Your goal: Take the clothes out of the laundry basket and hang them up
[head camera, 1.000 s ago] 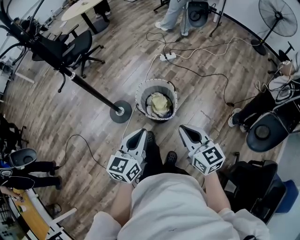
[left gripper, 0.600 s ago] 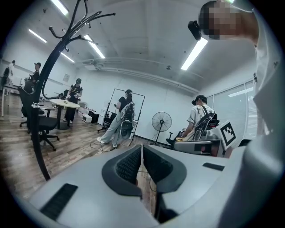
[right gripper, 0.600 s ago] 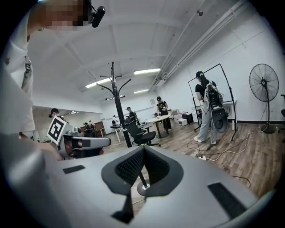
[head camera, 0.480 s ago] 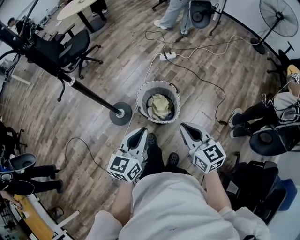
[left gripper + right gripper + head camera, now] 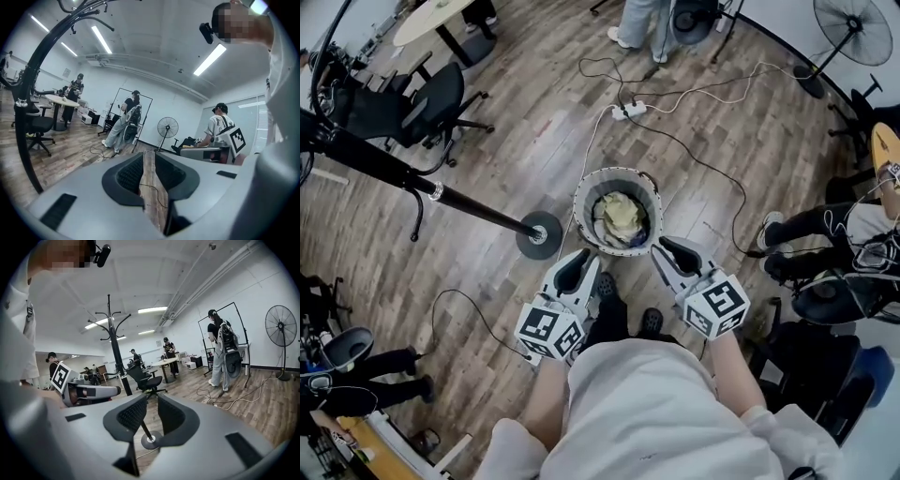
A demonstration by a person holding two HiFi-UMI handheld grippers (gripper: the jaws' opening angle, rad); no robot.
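The laundry basket (image 5: 580,201) is straight ahead on the floor, clothes (image 5: 621,214) inside.
My left gripper (image 5: 581,258) and right gripper (image 5: 666,247) hover by either side of its near rim, equally close. Both pairs of fingers have just been opening; they are a little spread, with nothing between them. The coat stand base (image 5: 539,233) sits just left of the basket, so I think going in from the top is safest.

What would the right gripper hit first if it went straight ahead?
Probably the coat stand: its round base shows between the right gripper's jaws, which have just been opening, empty. The laundry basket seems to lie below that line; depth is unclear.
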